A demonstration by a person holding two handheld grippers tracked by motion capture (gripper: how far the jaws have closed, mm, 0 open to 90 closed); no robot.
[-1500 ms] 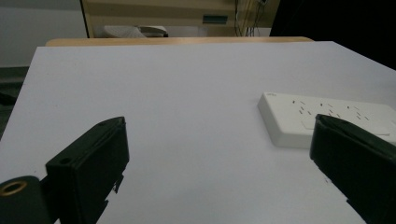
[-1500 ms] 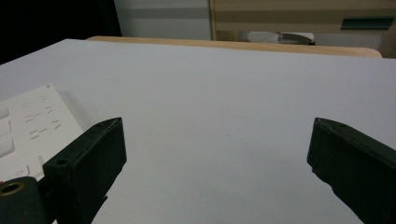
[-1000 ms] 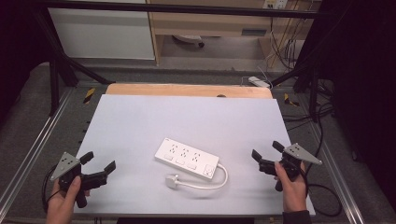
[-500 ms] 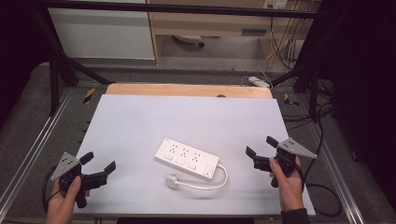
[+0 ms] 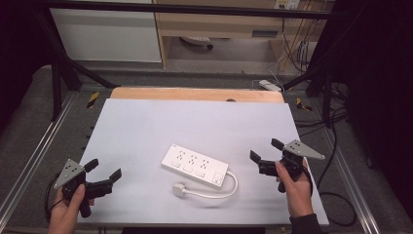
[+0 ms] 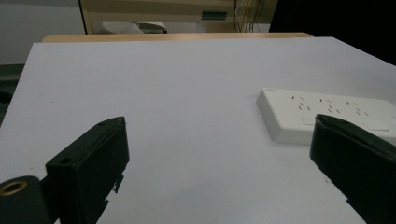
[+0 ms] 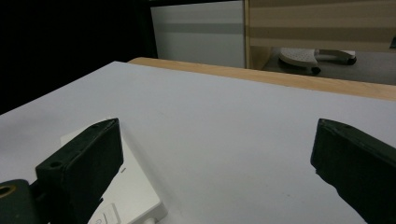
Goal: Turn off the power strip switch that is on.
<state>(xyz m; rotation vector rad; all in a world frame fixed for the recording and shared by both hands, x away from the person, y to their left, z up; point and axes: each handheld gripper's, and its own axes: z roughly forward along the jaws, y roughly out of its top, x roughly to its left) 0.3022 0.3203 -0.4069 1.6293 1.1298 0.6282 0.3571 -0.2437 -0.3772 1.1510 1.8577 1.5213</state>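
Both tools gape, nothing held; your right gripper (image 5: 267, 156) sits just beside the power strip (image 5: 195, 165), which lies mid-table with its plug (image 5: 179, 189) curled in front; your left gripper (image 5: 103, 171) waits well apart; approach stage, I reckon; next, line up on the strip's near end.
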